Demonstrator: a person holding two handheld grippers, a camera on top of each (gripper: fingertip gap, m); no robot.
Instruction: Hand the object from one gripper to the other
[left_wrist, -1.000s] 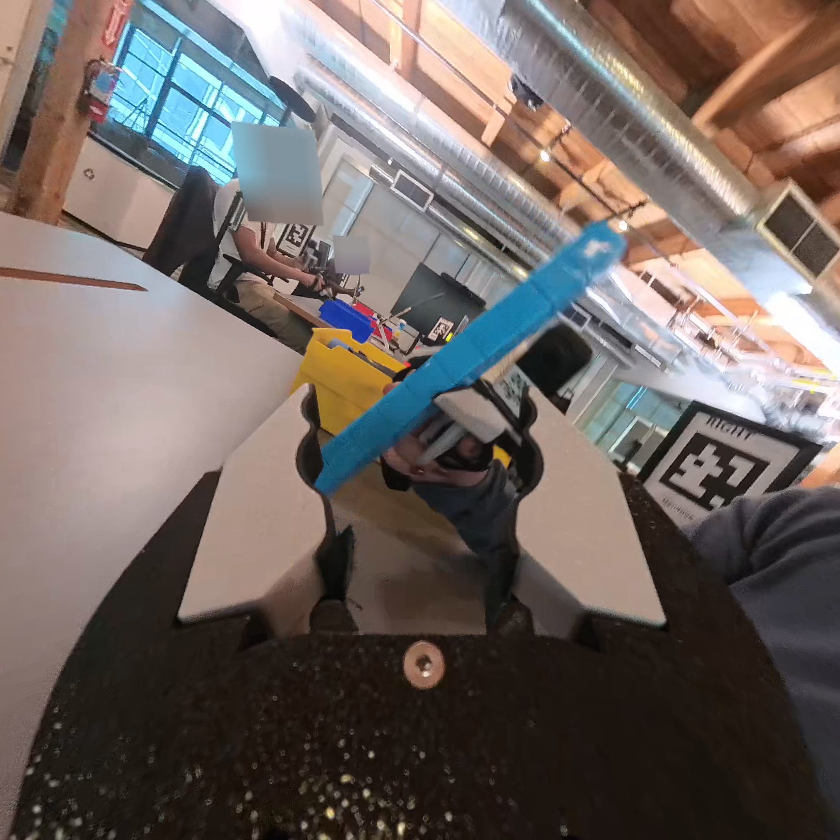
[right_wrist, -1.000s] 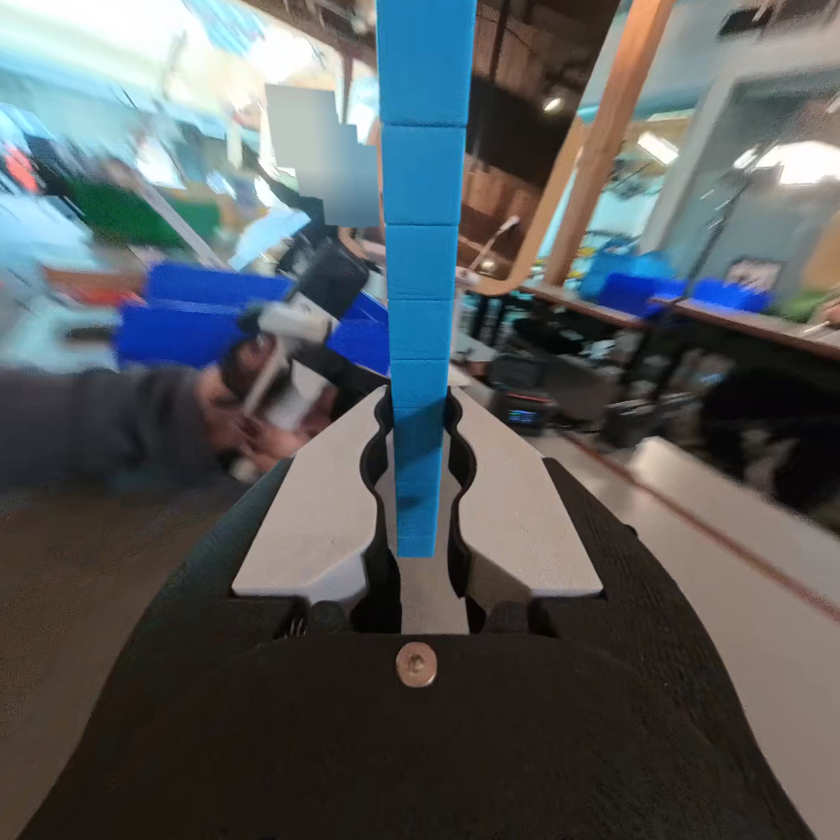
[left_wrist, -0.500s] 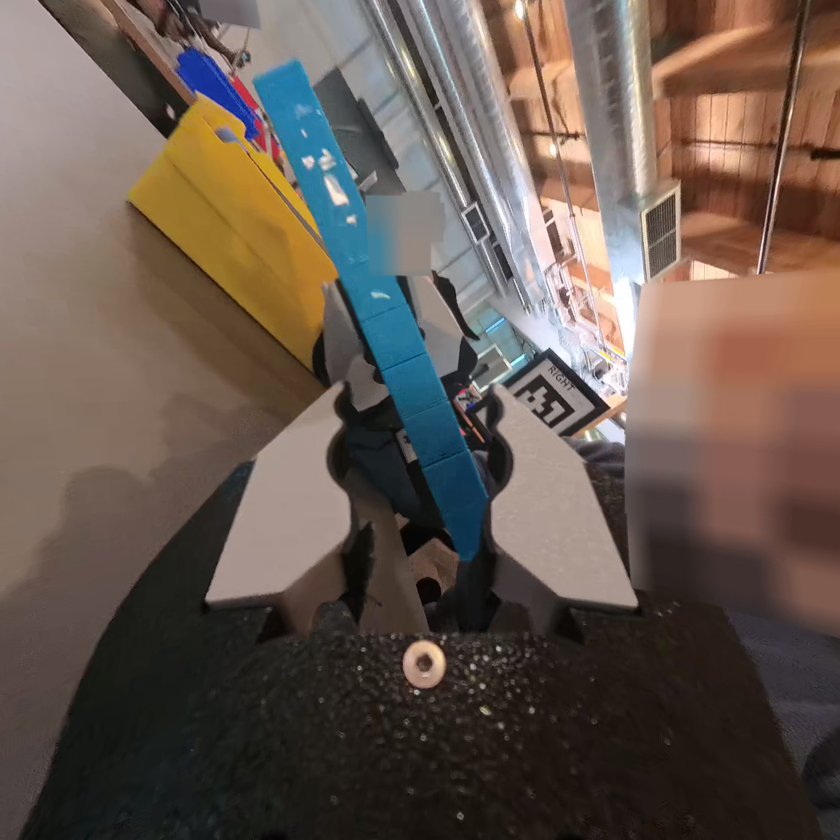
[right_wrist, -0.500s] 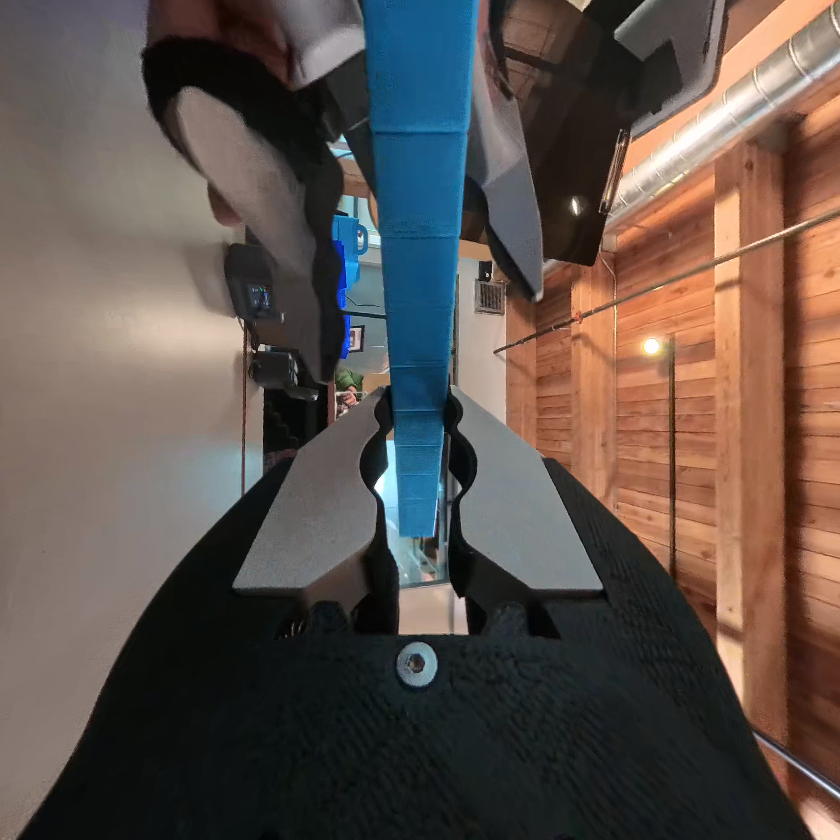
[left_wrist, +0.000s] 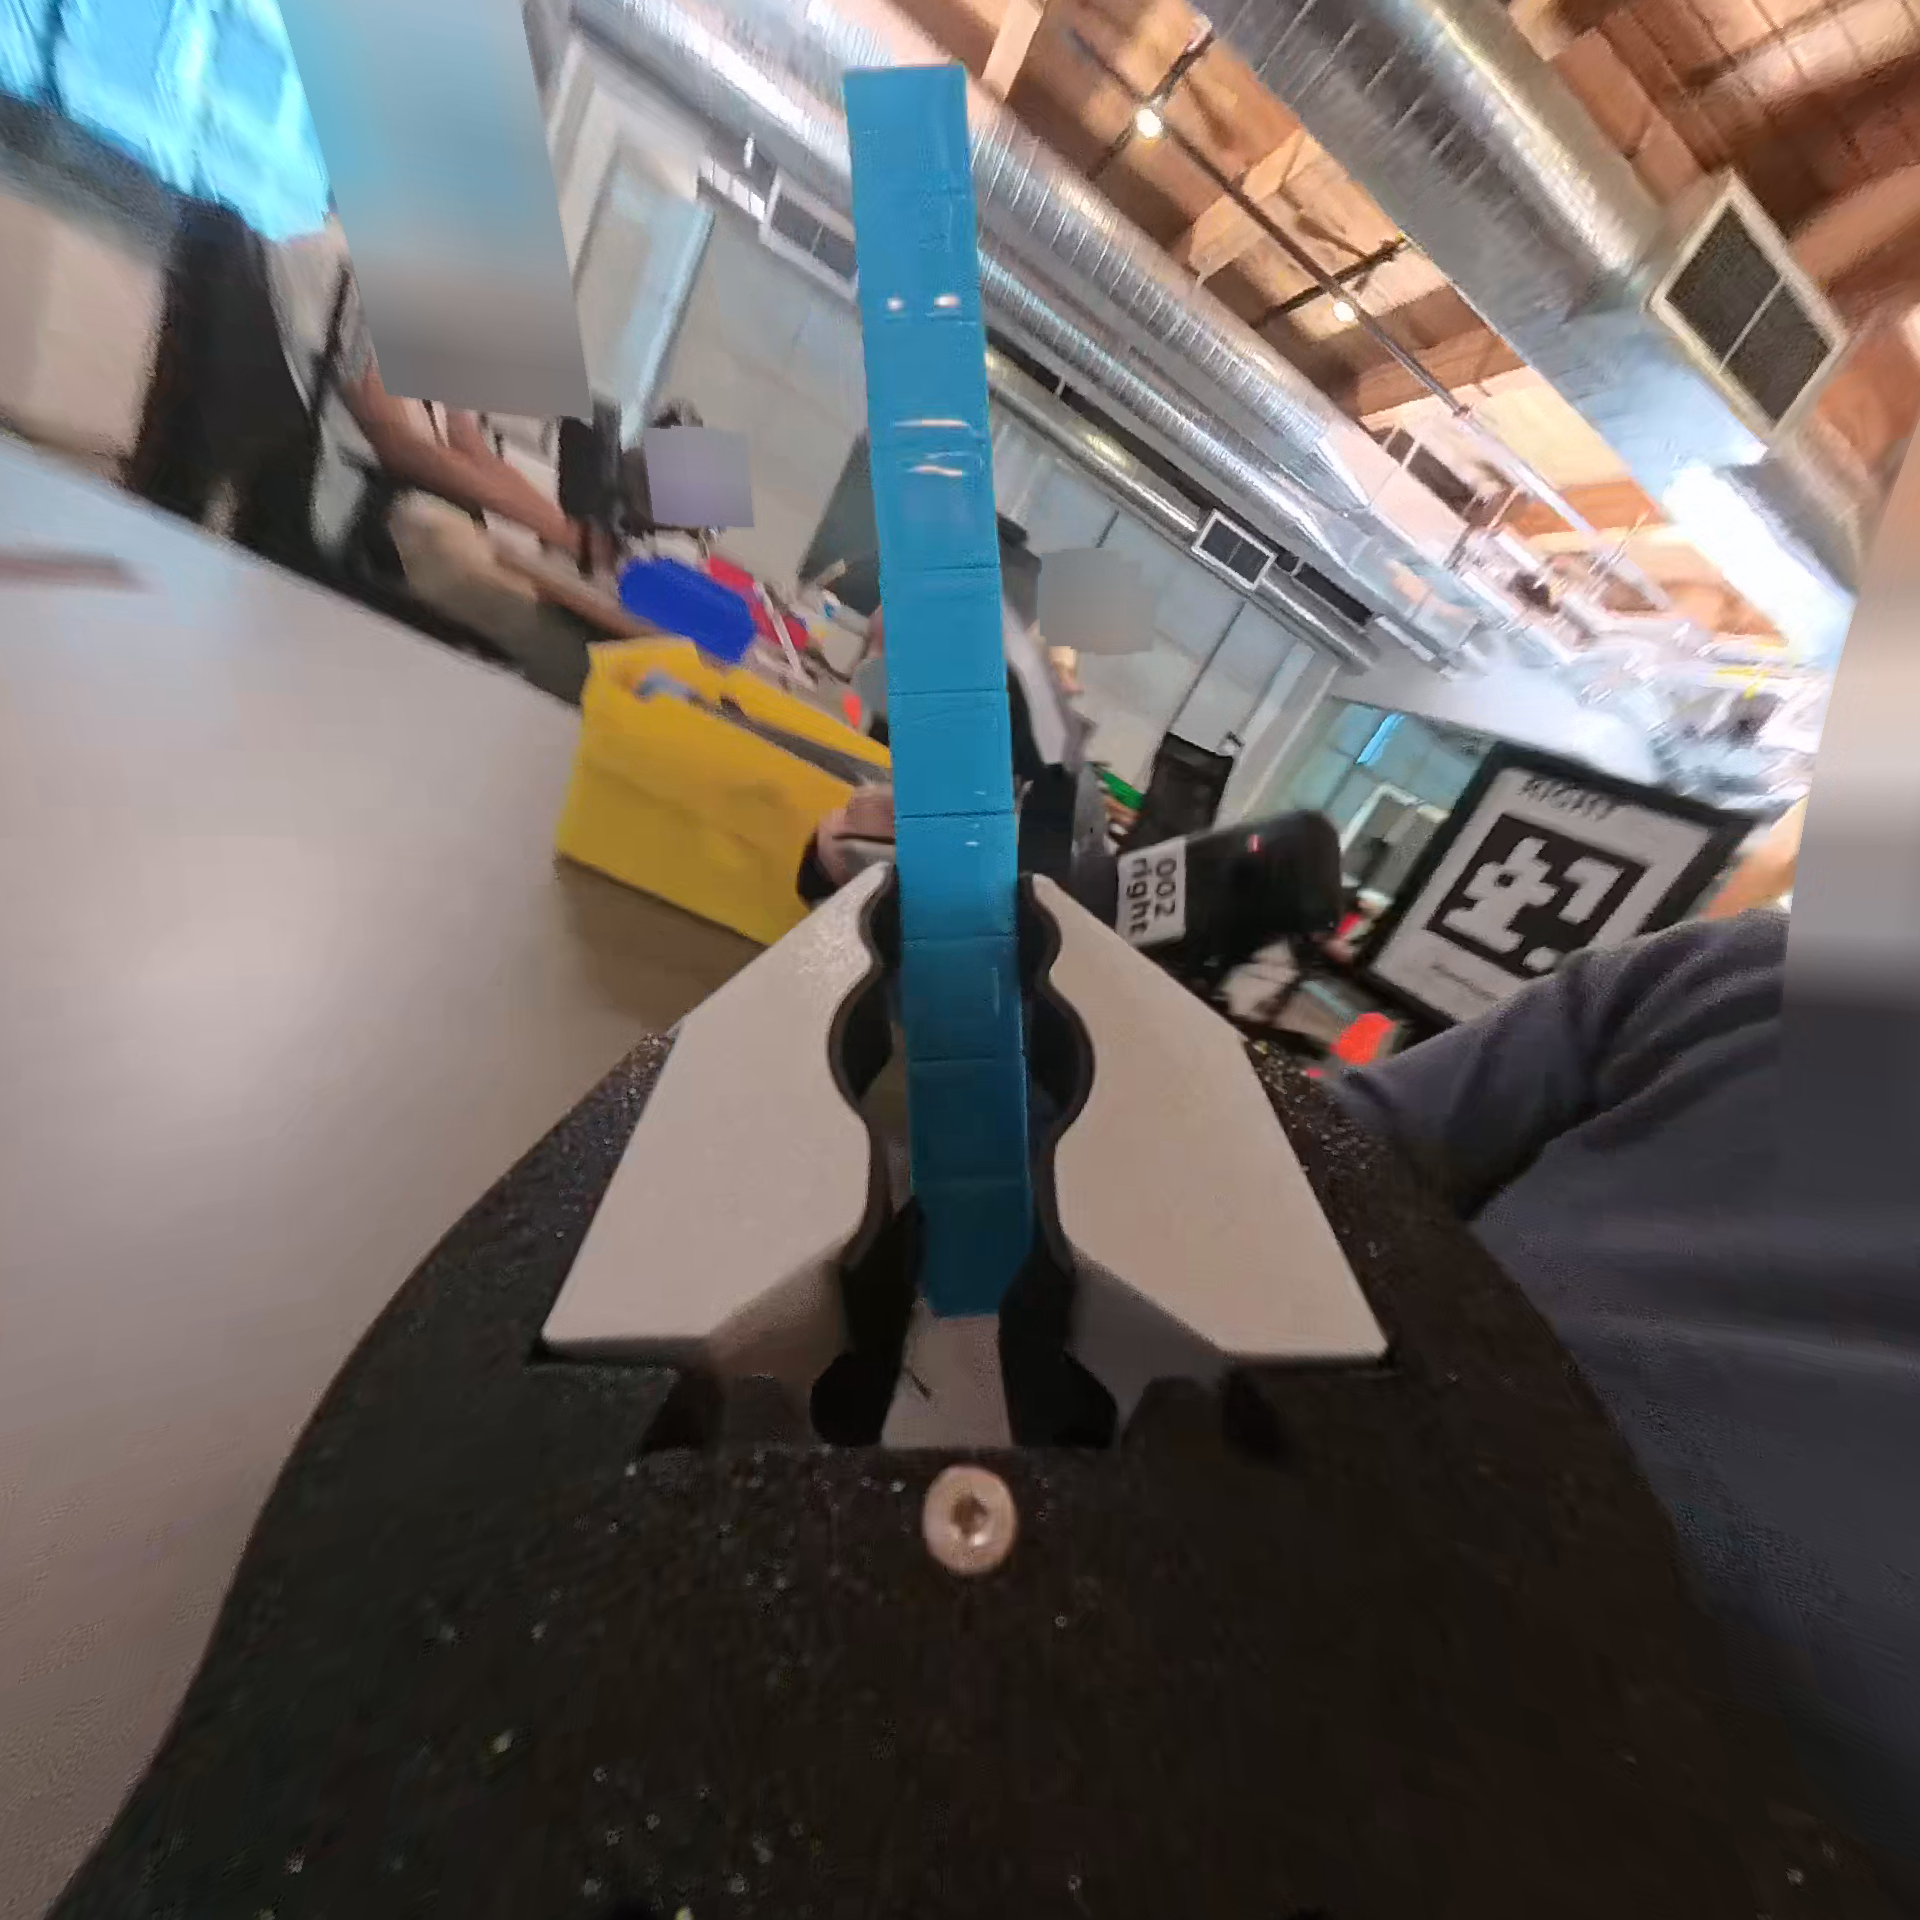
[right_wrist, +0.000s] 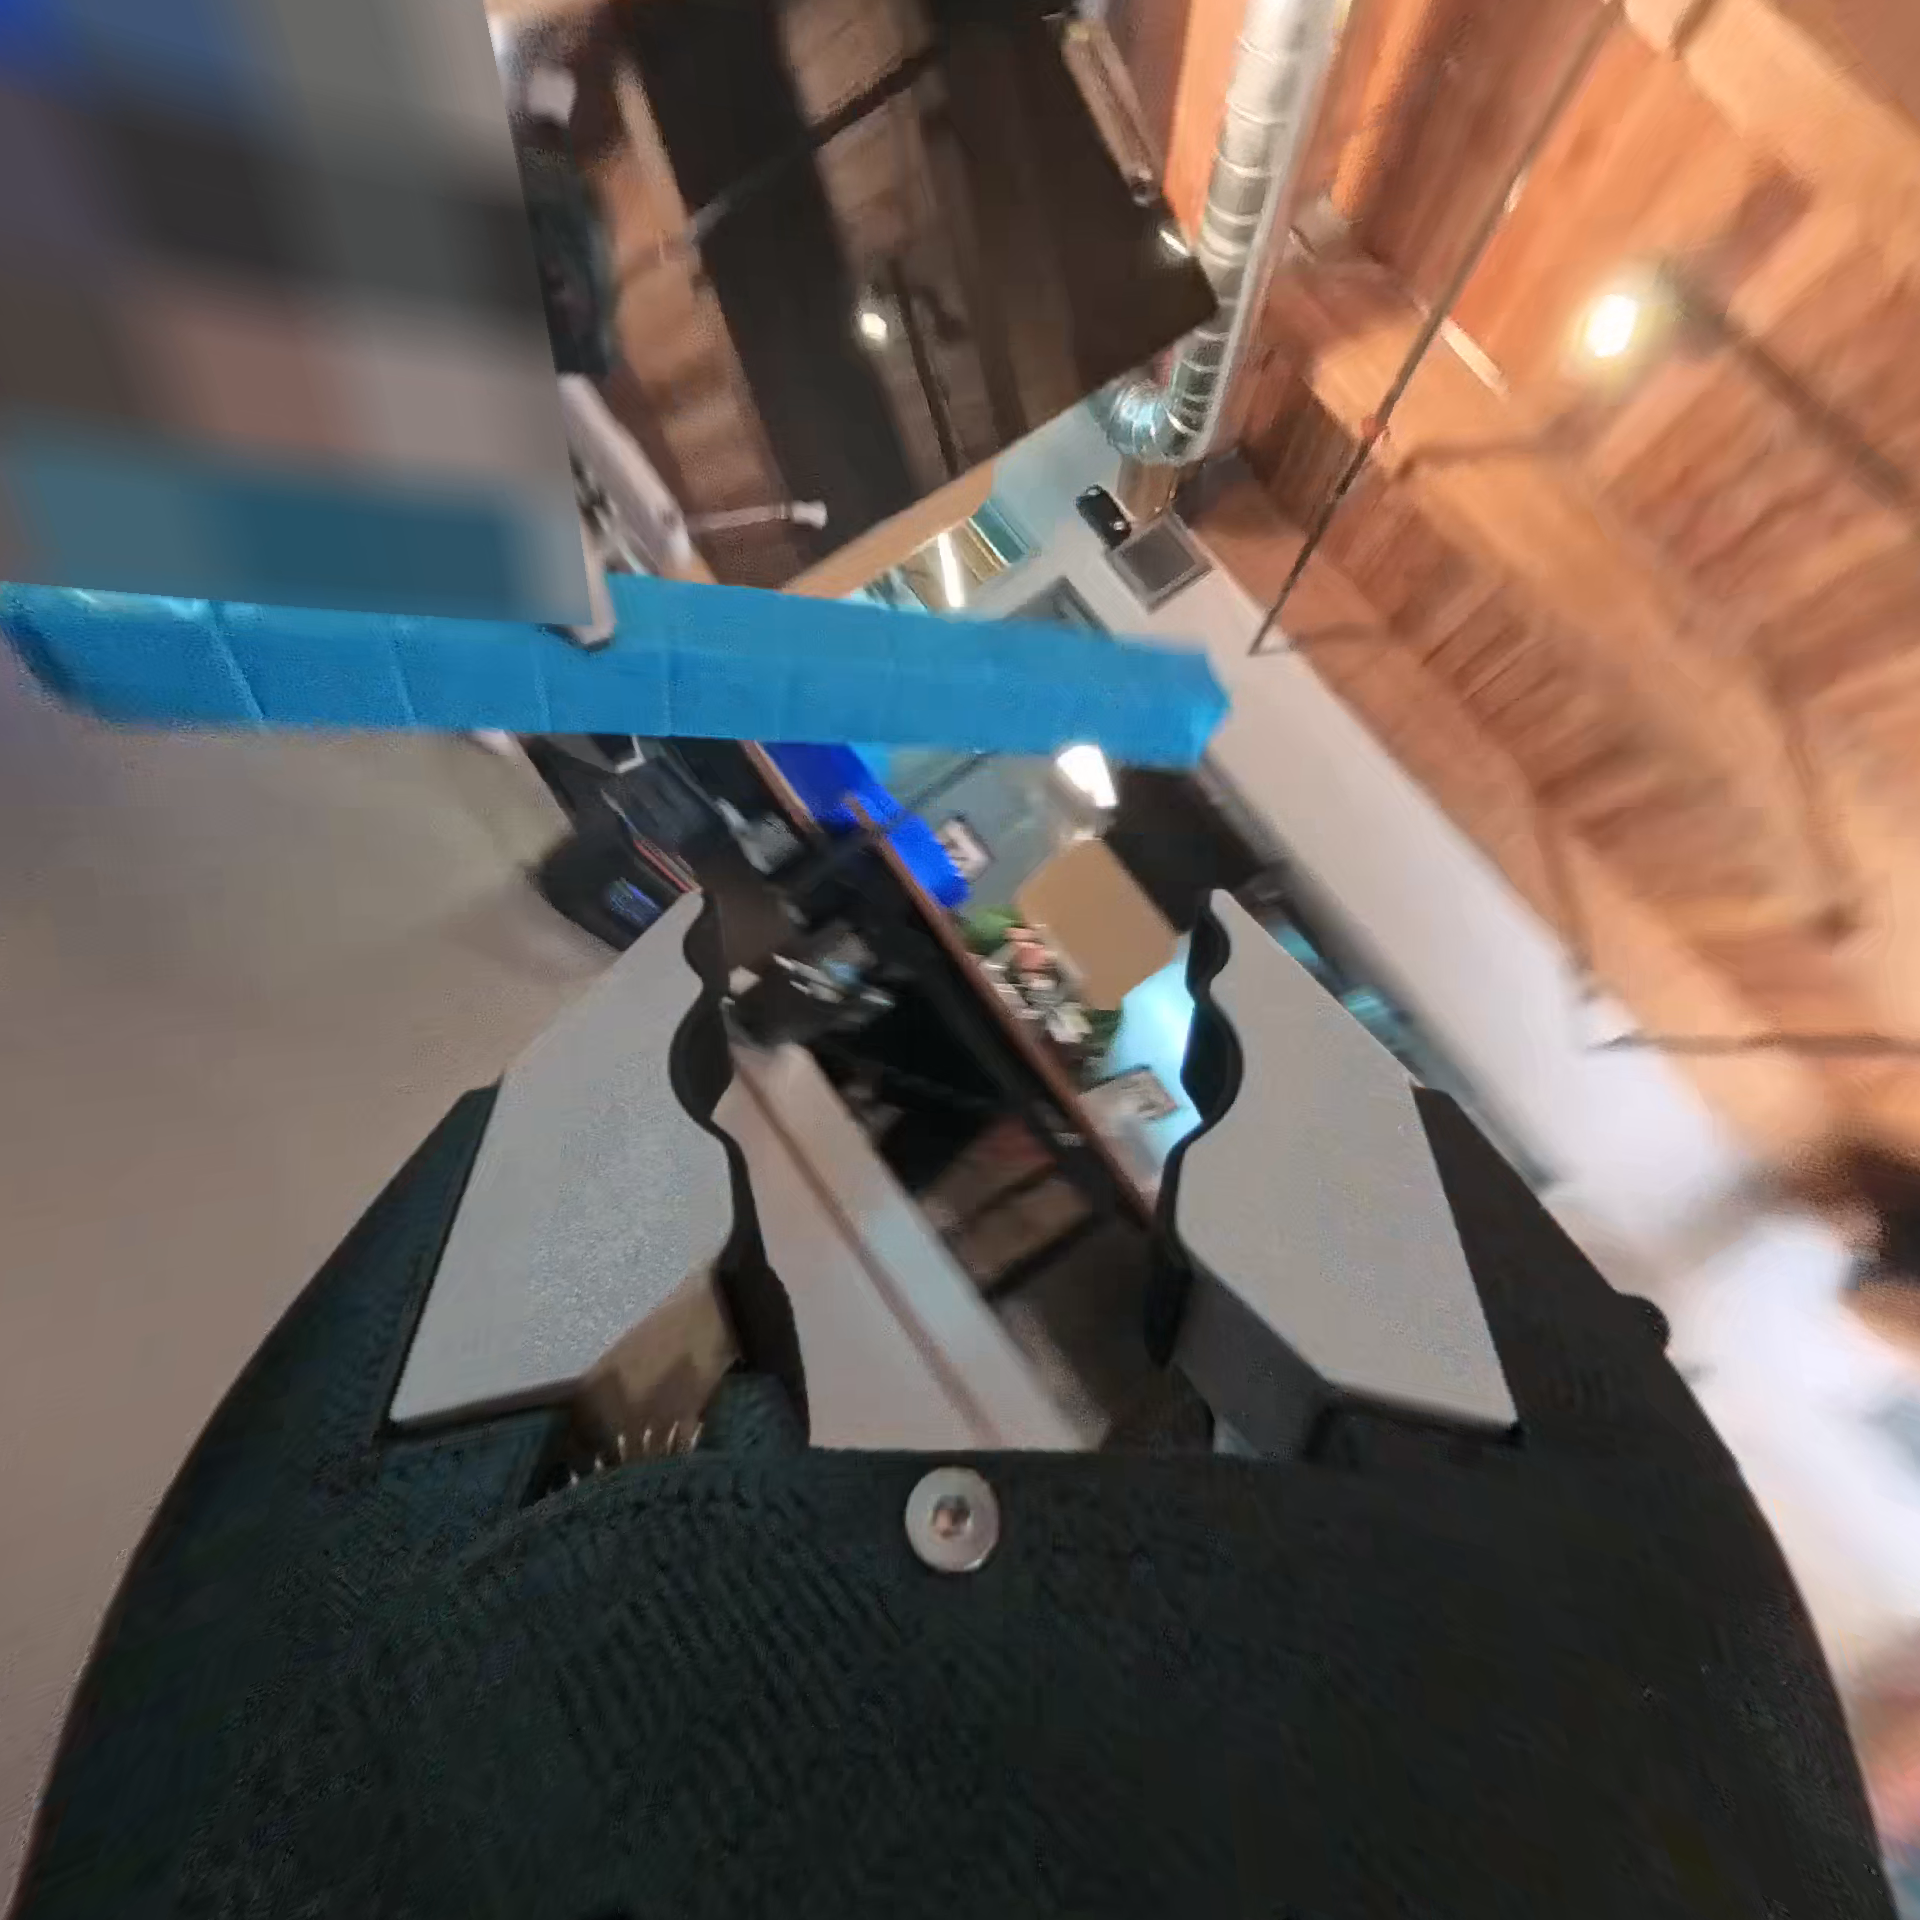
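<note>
The left gripper (left_wrist: 961, 914) pinches the blue bar's (left_wrist: 940, 644) lower end, the bar rising upright beside a yellow bin (left_wrist: 707, 810) on the table (left_wrist: 260, 883), while only the right view shows the right gripper (right_wrist: 951, 925) spread, the bar (right_wrist: 727, 681) crossing well beyond its tips; a black-and-white marker card (left_wrist: 1538, 894) bears writing.

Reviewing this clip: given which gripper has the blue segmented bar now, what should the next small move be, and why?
Probably draw the right gripper a little farther clear. Its jaws stand wide apart with nothing between them, while the left gripper is shut on the blue bar, which stands upright in its jaws. The handover looks done.
</note>
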